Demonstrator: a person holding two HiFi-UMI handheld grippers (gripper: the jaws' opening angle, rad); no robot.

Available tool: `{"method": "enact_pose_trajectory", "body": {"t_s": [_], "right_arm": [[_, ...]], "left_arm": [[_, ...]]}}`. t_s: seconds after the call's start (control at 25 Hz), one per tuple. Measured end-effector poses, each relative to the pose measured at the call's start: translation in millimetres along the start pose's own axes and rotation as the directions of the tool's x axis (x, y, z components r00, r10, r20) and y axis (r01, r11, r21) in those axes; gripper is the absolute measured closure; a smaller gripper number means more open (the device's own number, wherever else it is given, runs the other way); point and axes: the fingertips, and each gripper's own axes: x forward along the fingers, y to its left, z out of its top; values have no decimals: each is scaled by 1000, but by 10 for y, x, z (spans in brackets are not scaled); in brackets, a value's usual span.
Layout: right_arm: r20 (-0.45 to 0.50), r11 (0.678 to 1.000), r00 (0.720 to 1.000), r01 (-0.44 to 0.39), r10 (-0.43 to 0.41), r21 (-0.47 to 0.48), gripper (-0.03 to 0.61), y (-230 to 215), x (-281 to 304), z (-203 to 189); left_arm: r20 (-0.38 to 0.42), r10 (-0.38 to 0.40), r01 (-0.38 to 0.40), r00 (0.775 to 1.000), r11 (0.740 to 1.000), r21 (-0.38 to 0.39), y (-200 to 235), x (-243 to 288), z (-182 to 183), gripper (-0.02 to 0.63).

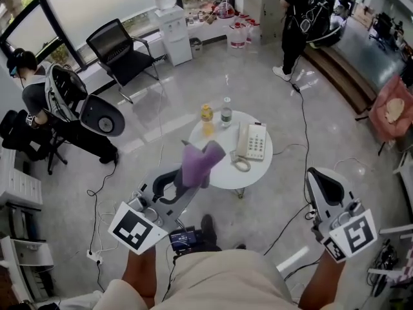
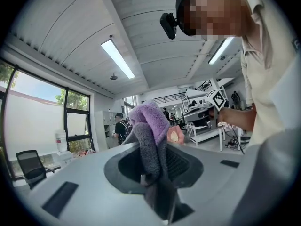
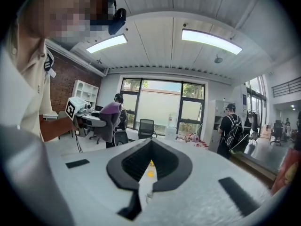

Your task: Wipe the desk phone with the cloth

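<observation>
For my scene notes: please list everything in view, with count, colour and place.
table: one, white, centre
phone: one, white, on table's right part
yellow bottle: one, table's far edge
clear bottle: one, beside the yellow bottle
cloth: one, purple, in left claw
chair: one, black, by window
dispenser: one, white, by window
standing person: one, black clothes, far right
seated person: one, dark clothes, far left
left claw: one, grey, shut on cloth
right claw: one, grey, shut, empty, lower right
</observation>
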Motion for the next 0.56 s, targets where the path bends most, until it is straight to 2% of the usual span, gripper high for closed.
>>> {"method": "enact_pose_trajectory", "body": {"t_s": [0.56], "right_arm": [[19,1000,1000,8,-8,8,588,-171,-697,-86]], "left_arm": [[-8,-1,1,1000,1000,23,-678,76,227,523]]}}
